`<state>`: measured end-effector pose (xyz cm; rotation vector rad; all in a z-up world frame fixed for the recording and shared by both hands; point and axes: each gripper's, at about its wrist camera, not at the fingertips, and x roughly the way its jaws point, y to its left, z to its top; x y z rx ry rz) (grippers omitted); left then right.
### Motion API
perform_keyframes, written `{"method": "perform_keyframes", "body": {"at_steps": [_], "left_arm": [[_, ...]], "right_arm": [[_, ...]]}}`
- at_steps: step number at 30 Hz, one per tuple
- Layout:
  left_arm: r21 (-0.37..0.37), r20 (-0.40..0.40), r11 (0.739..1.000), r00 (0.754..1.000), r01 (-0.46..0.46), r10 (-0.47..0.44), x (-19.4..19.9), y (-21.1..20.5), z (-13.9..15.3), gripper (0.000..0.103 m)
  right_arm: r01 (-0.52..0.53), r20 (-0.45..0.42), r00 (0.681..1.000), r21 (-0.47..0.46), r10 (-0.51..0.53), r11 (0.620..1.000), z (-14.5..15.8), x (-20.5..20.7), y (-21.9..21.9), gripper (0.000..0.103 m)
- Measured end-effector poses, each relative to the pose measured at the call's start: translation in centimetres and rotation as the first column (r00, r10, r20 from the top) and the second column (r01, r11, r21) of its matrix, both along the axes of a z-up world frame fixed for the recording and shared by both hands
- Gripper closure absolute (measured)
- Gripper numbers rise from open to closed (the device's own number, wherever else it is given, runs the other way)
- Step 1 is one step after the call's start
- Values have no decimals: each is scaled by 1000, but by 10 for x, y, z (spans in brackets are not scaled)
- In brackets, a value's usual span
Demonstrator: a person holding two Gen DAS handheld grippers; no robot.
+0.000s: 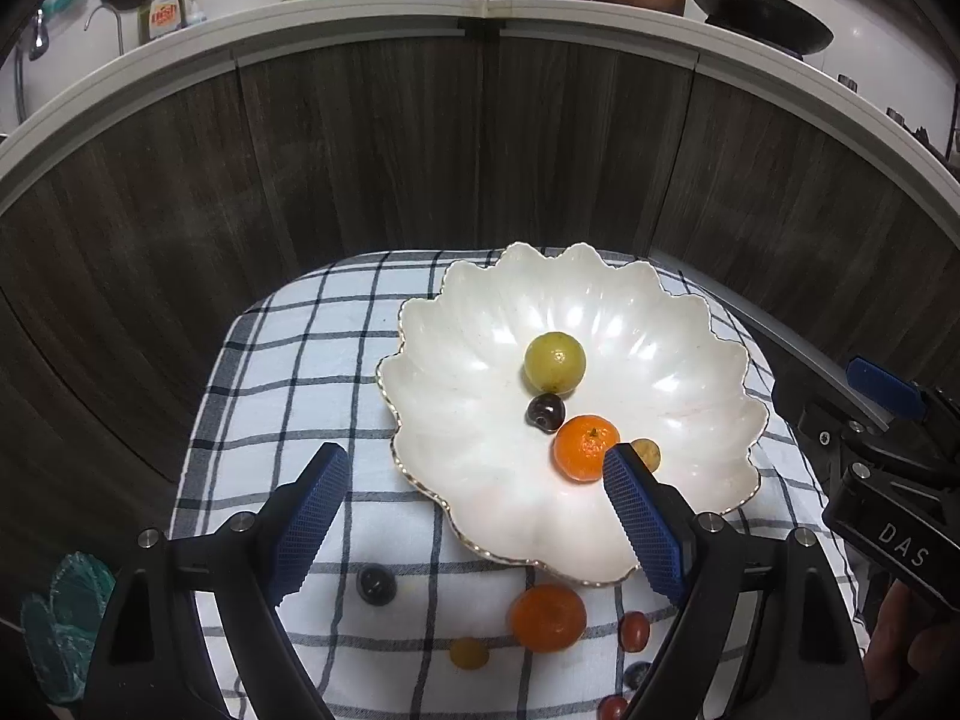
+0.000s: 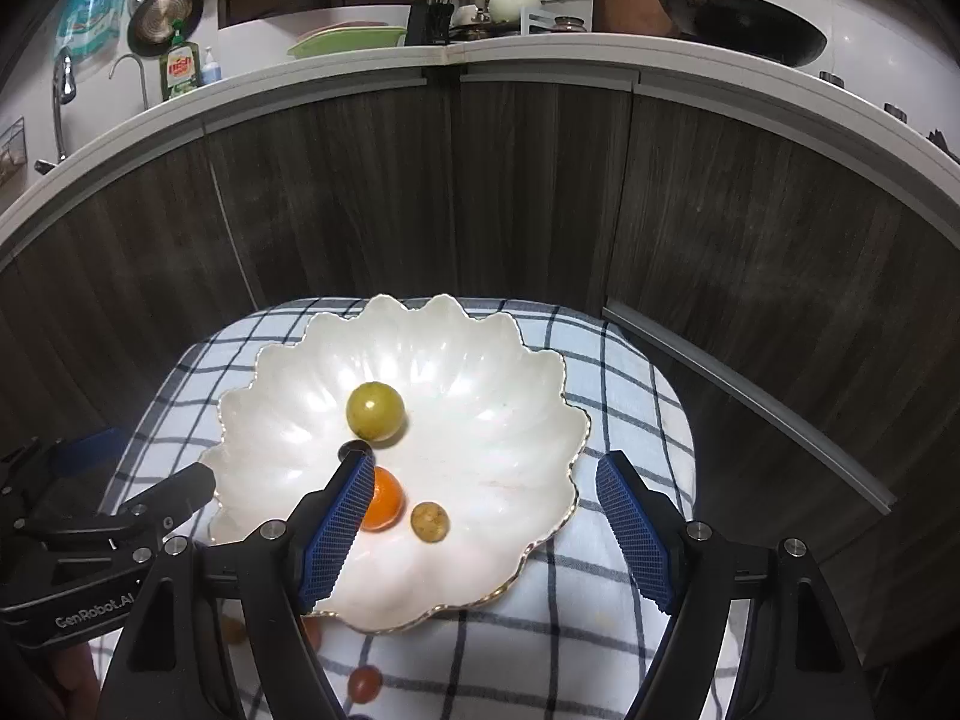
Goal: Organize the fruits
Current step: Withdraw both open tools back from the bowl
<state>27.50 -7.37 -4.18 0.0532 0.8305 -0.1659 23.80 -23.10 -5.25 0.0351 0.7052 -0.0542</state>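
Dark wood-grain cabinet fronts rise behind a small counter draped in a blue-and-white checked cloth; a pale worktop above carries dishes, a green soap bottle and a black wok.

Left claw: blue-padded fingers spread wide apart, nothing between them, hanging over the near edge of the cloth. Right claw: likewise spread apart and empty, poised over the near part of the dish.

Scalloped white dish with a gilt rim, resting on the cloth. Inside it lie a yellow-green fruit near the centre, a dark cherry just in front of it, a mandarin nearer still, and a small brownish fruit just beside the mandarin; the left claw's right finger overlaps these last two in the left wrist view.

On the cloth, outside the dish's near rim: a second mandarin, a dark round fruit, a small yellow fruit and a red fruit. Further small fruits lie at the bottom edge, partly hidden.
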Motion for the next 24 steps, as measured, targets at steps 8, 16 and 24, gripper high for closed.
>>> {"method": "perform_keyframes", "body": {"at_steps": [8, 16, 24], "left_arm": [[3, 17, 1000, 1000, 0, 0, -13, 8, 7, 16], [3, 29, 1000, 1000, 8, -8, -24, 11, 13, 16], [3, 42, 1000, 999, 18, -18, -35, 14, 16, 16]], "right_arm": [[5, 19, 1000, 1, -5, 1000, 8, -14, 7, 26], [7, 25, 1000, 6, -7, 1000, 12, -26, 9, 26], [15, 28, 999, 17, -15, 1000, 14, -37, 10, 26]]}}
